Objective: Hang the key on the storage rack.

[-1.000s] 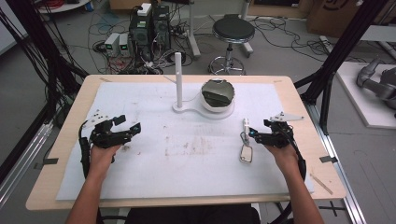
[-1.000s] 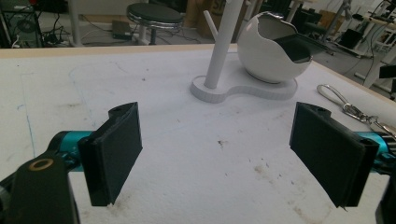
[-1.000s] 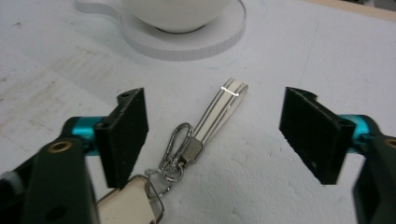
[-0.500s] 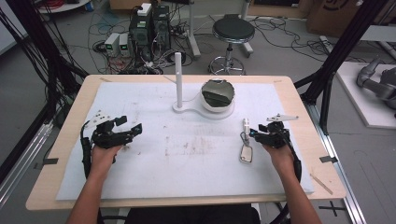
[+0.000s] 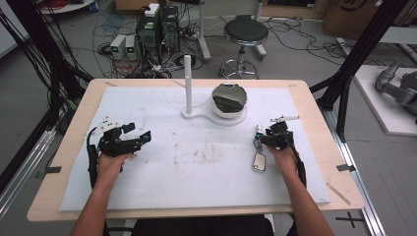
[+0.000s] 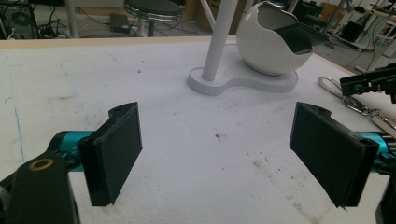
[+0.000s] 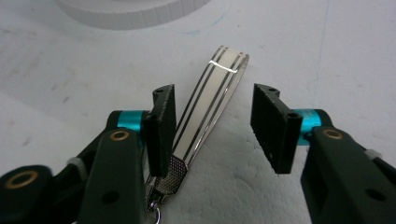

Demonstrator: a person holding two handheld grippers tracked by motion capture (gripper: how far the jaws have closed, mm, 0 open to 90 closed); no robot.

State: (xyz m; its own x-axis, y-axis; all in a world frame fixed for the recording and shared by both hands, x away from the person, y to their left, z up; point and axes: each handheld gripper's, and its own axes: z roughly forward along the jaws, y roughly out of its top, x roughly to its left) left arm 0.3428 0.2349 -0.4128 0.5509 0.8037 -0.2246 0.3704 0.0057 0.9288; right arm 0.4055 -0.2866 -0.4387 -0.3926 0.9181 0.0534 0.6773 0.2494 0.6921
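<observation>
Right gripper view showed the right claw (image 7: 212,126) lowered over a keychain strap (image 7: 205,112), a cream loop with dark stripes and a metal mesh clasp at its near end. Its jaws had just been closing and stood half-wide with the strap between them; the strap lay against the left-hand jaw in that view, while the other jaw stood clear of it, so nothing was clamped yet. In the high view the keychain (image 5: 258,150) lay on the white foam mat (image 5: 206,182) covering the surface, at the right side, with its tag end toward the person and the right claw (image 5: 263,138) over its far end. The left claw (image 5: 142,137) rested on the mat well apart at the left, jaws wide and empty. A white stand with an upright post (image 5: 187,83) and a bowl-shaped holder (image 5: 229,101) stood at the far middle.
</observation>
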